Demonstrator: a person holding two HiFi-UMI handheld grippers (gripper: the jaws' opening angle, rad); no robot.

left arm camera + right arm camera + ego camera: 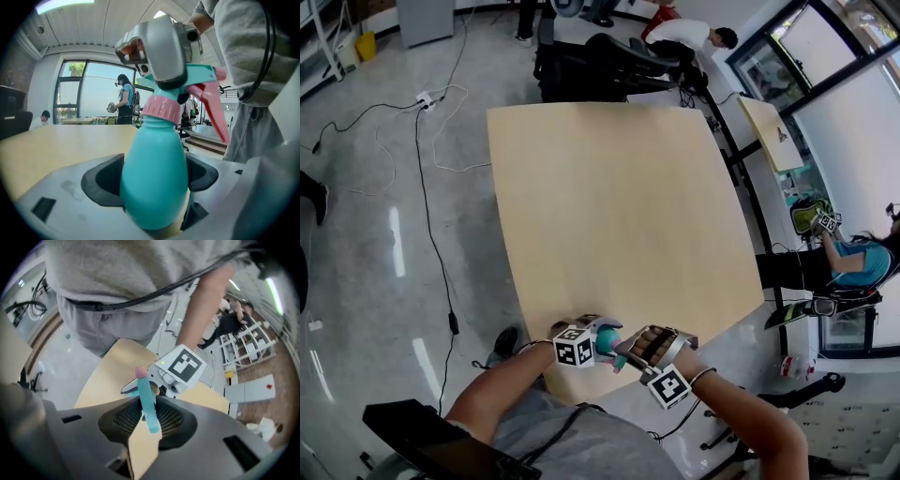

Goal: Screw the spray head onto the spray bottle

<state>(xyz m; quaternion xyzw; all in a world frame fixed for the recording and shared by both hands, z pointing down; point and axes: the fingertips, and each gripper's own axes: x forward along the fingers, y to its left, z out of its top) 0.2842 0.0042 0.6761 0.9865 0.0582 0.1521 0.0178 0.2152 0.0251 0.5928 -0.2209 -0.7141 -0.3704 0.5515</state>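
- The left gripper points nearly level over the near edge of the pale wooden table, close to the person's body
- Its jaws stand wide and clamp the teal, egg-shaped plastic spray bottle, with a black pad pressed on each side of the belly
- The bottle is upright at that near edge; whether its base touches the table top cannot be told
- A pink ribbed collar sits round the bottle's neck, and the teal spray head rises straight from it
- The head's pink trigger hangs down on the side toward the person's grey shirt
- The right gripper comes down steeply from above; its jaws are narrow and closed on the top of the spray head, which shows edge-on between the mesh pads
- The two grippers are just beside each other, one below and one above
- A black cable trails over the glossy grey floor left of the table
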